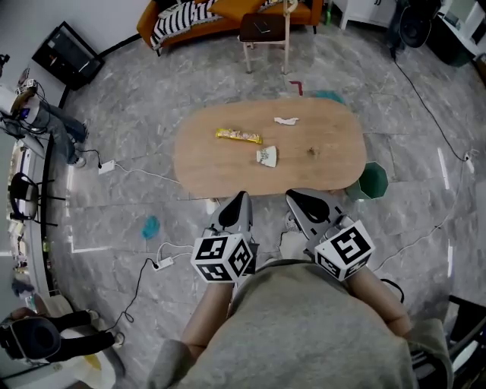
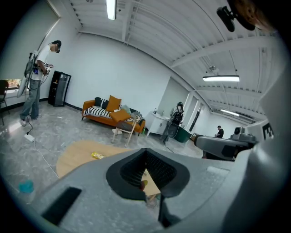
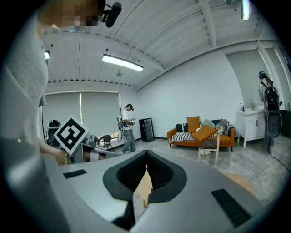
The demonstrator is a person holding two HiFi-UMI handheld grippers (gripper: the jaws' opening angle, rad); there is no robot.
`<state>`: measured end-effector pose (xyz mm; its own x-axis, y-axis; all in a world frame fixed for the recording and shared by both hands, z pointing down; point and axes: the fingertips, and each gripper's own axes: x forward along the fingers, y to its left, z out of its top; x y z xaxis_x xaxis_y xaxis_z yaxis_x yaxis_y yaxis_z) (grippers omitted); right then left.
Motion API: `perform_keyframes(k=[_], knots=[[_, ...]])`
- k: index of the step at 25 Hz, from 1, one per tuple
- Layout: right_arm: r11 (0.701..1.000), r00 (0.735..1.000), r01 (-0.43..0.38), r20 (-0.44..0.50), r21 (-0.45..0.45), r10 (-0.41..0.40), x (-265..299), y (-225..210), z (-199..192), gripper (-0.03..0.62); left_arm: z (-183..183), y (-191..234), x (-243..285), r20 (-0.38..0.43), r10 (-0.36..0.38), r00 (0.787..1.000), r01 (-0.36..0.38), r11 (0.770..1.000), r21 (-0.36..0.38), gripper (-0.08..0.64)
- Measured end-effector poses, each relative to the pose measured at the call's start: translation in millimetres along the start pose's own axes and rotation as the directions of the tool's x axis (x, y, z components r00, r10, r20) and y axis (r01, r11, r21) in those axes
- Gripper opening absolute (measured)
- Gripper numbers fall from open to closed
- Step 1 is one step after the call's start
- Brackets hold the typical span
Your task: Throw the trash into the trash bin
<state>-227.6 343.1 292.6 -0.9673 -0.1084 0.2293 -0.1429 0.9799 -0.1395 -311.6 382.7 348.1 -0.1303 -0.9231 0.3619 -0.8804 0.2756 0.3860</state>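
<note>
Three pieces of trash lie on the oval wooden table [image 1: 326, 163]: a yellow wrapper [image 1: 238, 136], a crumpled white scrap [image 1: 286, 120] and a small white carton [image 1: 266, 156]. The green trash bin [image 1: 372, 181] stands on the floor by the table's right end. My left gripper [image 1: 241, 197] and right gripper [image 1: 295, 197] hover side by side just short of the table's near edge, both shut with nothing in them. In the left gripper view, the left gripper [image 2: 145, 170] points at the table [image 2: 77, 152] and wrapper [image 2: 97, 155]. The right gripper view shows the right gripper [image 3: 146, 166] with its jaws together.
Cables and a power strip [image 1: 163, 263] trail over the grey floor at the left, near a blue scrap [image 1: 150, 226]. Behind the table stand a wooden chair [image 1: 266, 34] and an orange sofa [image 1: 228, 11]. A person [image 2: 38, 79] stands far left.
</note>
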Motion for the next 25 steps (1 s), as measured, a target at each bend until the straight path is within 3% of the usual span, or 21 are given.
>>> perform_keyframes(k=[25], knots=[[0.982,0.983,-0.182,-0.029,-0.042,0.181,46.4,-94.7,17.0,0.009,34.0,6.7,88.4,0.057,0.156,0.986,-0.154,0.987,-0.048,0.008]])
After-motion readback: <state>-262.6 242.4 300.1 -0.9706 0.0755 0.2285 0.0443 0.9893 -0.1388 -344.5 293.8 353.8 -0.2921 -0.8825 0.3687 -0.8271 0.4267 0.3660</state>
